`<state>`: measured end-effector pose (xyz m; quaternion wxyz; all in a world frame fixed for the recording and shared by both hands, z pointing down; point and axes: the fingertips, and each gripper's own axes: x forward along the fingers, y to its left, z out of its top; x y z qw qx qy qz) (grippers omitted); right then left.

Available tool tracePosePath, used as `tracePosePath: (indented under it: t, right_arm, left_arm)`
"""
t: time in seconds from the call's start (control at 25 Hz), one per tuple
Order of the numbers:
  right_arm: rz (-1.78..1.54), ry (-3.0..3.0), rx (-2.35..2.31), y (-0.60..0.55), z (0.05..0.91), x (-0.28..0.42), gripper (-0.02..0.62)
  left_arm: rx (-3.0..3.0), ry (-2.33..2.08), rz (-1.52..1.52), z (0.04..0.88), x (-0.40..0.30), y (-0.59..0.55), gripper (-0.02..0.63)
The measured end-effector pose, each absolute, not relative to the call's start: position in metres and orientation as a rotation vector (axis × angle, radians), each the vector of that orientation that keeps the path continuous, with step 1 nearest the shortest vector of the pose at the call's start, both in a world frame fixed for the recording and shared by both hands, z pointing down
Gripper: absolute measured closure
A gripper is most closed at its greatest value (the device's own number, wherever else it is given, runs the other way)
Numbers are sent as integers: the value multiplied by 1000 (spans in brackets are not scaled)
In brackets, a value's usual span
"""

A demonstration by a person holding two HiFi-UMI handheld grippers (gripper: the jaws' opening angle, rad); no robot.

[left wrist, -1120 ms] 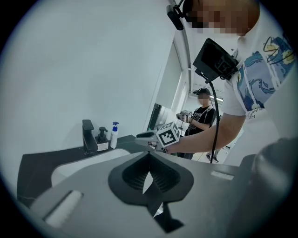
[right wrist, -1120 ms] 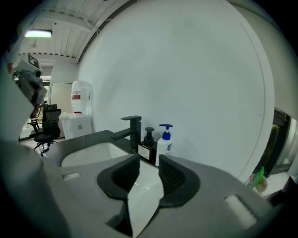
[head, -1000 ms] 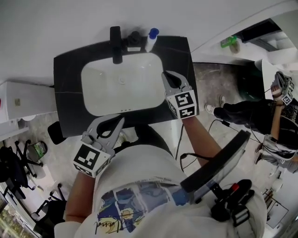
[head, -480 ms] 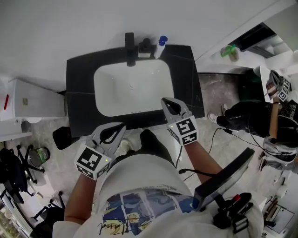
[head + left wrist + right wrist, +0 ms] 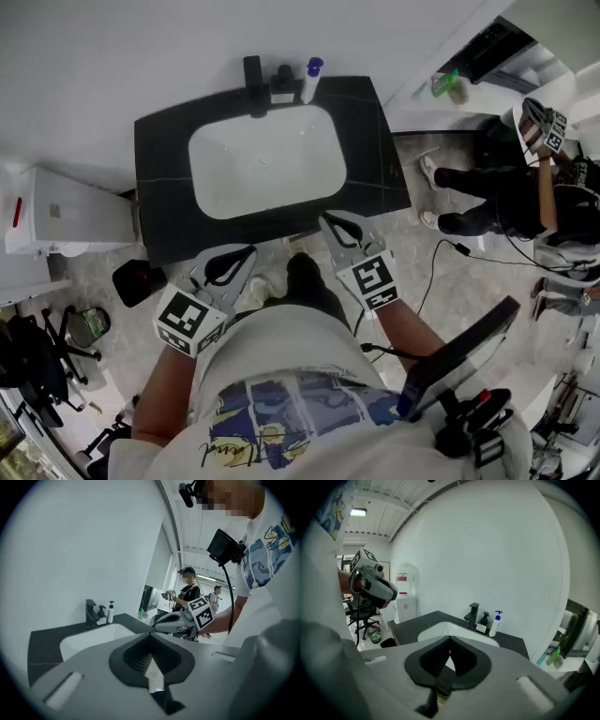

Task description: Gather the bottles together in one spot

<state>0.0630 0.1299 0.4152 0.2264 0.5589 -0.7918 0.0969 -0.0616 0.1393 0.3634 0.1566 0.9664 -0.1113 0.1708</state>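
A white bottle with a blue pump (image 5: pixel 309 80) stands at the back of the black counter (image 5: pixel 375 159), next to a small black dispenser (image 5: pixel 281 81) and the black tap (image 5: pixel 253 73). The right gripper view shows the same white bottle (image 5: pixel 494 623) and dispenser (image 5: pixel 484 620). A green bottle (image 5: pixel 441 84) sits apart on a ledge to the right. My left gripper (image 5: pixel 246 251) and right gripper (image 5: pixel 325 221) hang in front of the counter's near edge, both shut with nothing in them, far from the bottles. In their own views the left gripper (image 5: pixel 150 633) and right gripper (image 5: pixel 450 639) show closed tips.
A white basin (image 5: pixel 267 169) fills the counter's middle. A white cabinet (image 5: pixel 56 220) stands to the left, with a black bin (image 5: pixel 136 281) and an office chair (image 5: pixel 28 352) on the floor. Another person (image 5: pixel 506 197) with grippers stands at the right. A cable (image 5: pixel 441 272) trails on the floor.
Both grippers have drawn back from over the counter to in front of its near edge; the right one moved farther. Both stayed shut and empty.
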Motion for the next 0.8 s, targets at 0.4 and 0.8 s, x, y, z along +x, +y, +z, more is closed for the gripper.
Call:
tracePosePath:
  t: [0.4, 0.8]
  right_arm:
    - [264, -2185, 1557, 161, 403, 51, 595]
    - [225, -2238, 1492, 163, 388, 23, 595]
  left_arm:
    - [2783, -304, 498, 361, -72, 164, 603]
    - [2774, -366, 479, 359, -93, 171, 604]
